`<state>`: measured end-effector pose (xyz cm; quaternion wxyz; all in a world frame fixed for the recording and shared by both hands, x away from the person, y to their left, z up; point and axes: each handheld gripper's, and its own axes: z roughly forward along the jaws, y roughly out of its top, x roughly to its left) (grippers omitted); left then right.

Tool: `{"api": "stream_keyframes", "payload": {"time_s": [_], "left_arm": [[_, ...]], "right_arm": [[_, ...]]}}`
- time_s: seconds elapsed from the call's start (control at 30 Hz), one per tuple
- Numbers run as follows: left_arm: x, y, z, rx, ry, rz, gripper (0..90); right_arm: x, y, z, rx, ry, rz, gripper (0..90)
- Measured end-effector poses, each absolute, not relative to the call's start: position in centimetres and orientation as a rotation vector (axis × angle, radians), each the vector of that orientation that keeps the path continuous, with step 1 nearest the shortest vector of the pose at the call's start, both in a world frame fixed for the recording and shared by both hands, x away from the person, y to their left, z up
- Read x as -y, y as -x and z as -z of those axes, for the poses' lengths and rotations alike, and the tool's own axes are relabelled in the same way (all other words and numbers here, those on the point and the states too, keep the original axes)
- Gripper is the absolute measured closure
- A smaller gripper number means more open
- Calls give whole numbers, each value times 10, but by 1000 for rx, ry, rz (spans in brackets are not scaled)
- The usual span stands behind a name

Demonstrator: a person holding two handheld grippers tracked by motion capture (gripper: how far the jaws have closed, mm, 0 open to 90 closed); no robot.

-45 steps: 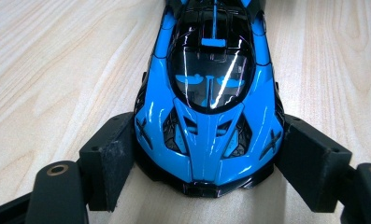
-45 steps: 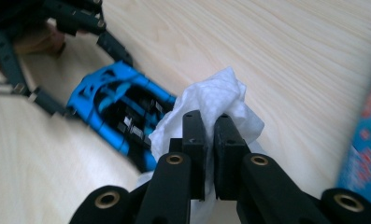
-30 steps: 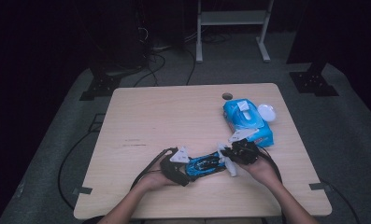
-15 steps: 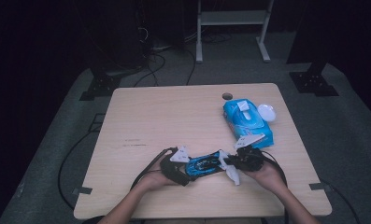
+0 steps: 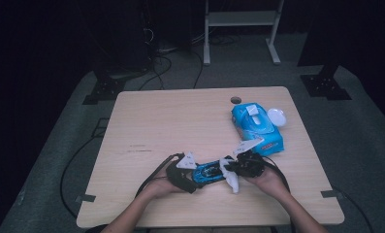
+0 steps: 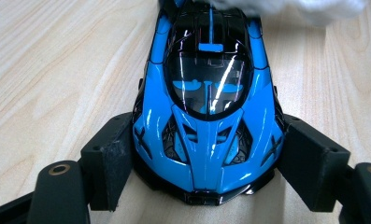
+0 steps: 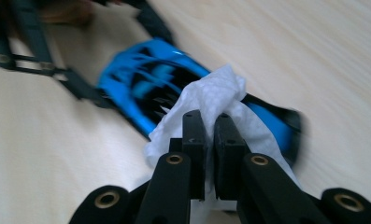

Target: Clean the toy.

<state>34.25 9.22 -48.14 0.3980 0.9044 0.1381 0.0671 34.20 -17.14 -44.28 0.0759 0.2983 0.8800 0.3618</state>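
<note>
Blue toy car (image 5: 208, 171) is seen lying on the tabletop (image 5: 180, 121) close to the near edge, roughly midway along it, with its length running across the tabletop. The left gripper (image 5: 184, 171) is held at one end of the car; in the left gripper view the car's nose (image 6: 206, 140) is clamped between the two black jaws, one pressed against each front flank, with the wheels resting on the wood. The right gripper (image 5: 234, 170) is held at the car's other end, and a white wipe (image 5: 229, 175) is pinched in it. In the right gripper view the jaws are pressed nearly together on the wipe (image 7: 211, 100), which is bunched and laid against the car's bodywork (image 7: 141, 88); that view is blurred. A blue pack of wipes (image 5: 256, 127) is found toward the right edge of the tabletop, well apart from the car, with a small white round lid (image 5: 276, 116) just beside it on the side of the right edge. A small round hole (image 5: 235, 100) is seen in the tabletop near the far edge.
</note>
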Motion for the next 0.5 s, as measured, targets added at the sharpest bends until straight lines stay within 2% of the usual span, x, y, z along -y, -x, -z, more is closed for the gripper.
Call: {"api": "stream_keyframes", "payload": {"time_s": [0.1,0.37,0.5], "left_arm": [[-91,-343,481,-344,-2299,-172,243],[-93,-343,481,-344,-2299,-172,244],[-93,-344,481,-336,-2302,-169,243]], "right_arm": [[174,-348,438,-2614,-935,-1071,847],[143,-361,443,-2616,-873,-1125,845],[174,-370,443,-2550,-1020,-1139,846]]}}
